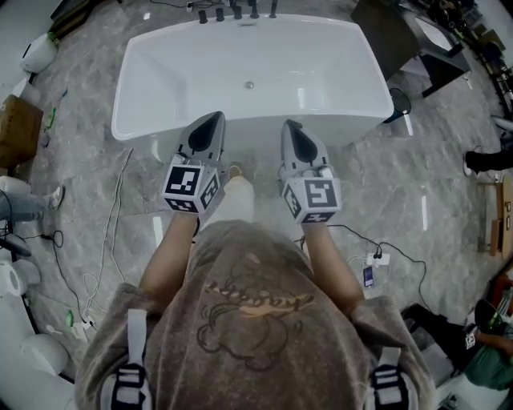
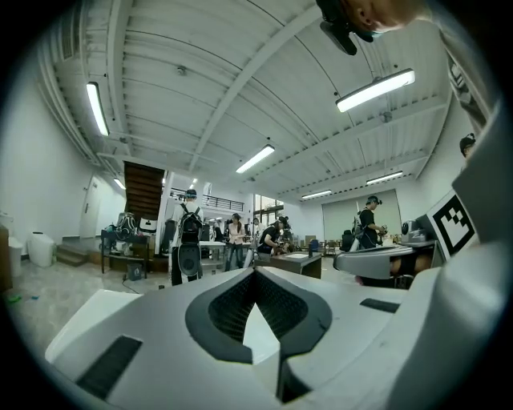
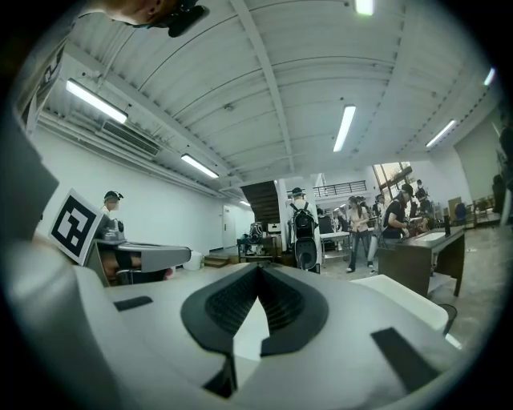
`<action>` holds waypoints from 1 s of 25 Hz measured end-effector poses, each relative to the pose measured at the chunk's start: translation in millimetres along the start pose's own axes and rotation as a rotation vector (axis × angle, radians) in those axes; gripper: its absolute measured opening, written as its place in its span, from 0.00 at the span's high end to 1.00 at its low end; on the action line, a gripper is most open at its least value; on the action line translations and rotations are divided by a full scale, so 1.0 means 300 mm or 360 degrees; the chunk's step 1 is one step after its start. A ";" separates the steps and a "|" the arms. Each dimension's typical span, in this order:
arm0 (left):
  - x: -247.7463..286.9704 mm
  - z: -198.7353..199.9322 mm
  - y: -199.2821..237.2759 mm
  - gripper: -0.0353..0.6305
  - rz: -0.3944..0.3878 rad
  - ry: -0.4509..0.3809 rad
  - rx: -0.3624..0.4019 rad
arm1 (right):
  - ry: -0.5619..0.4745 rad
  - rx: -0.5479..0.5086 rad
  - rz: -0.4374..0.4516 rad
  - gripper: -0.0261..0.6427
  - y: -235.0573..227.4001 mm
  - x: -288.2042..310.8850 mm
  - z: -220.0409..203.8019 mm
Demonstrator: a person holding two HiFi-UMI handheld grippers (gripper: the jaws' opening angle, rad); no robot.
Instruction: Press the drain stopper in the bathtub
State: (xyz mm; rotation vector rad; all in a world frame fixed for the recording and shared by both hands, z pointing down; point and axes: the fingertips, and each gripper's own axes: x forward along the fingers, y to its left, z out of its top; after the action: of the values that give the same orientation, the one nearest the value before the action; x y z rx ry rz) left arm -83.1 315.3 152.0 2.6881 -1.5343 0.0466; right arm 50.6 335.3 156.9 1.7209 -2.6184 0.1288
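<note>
Both grippers are held side by side over the marble floor (image 1: 96, 160), just short of the near rim of the white bathtub (image 1: 160, 88), tips pointing at it.

Left gripper (image 1: 213, 120): jaws pressed together at the tips, nothing pinched. Right gripper (image 1: 290, 126): the same, closed and empty.

The drain stopper (image 1: 249, 84) is a small round metal dot in the middle of the tub floor, well apart from both tips. It is too small to tell whether it is up or down.

The dark faucet fittings (image 1: 236, 11) on the far rim are partly cut off by the top edge of the head view.

Neither gripper view shows the stopper (both are tilted up at the ceiling lights and distant people). A pale sliver shows behind each pair of jaws; I can't tell what it is.

A loose cable (image 1: 120, 208) lies on the floor to the left.
</note>
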 end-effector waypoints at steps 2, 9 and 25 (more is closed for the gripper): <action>0.037 -0.008 0.005 0.94 -0.0005 -0.0001 0.0001 | 0.0006 0.0009 -0.0019 0.96 -0.036 0.022 -0.015; 0.189 -0.047 0.070 0.94 -0.0029 0.0007 -0.0045 | 0.0016 0.0001 -0.0054 0.96 -0.123 0.163 -0.038; 0.735 0.006 0.384 0.94 -0.0114 0.0015 -0.0036 | 0.0048 0.0028 -0.0061 0.96 -0.327 0.739 0.002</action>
State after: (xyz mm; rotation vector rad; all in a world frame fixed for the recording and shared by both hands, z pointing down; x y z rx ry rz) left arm -70.1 67.0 163.9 2.7187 -1.4263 0.0389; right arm 52.4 93.5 173.8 1.7592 -2.5693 0.1768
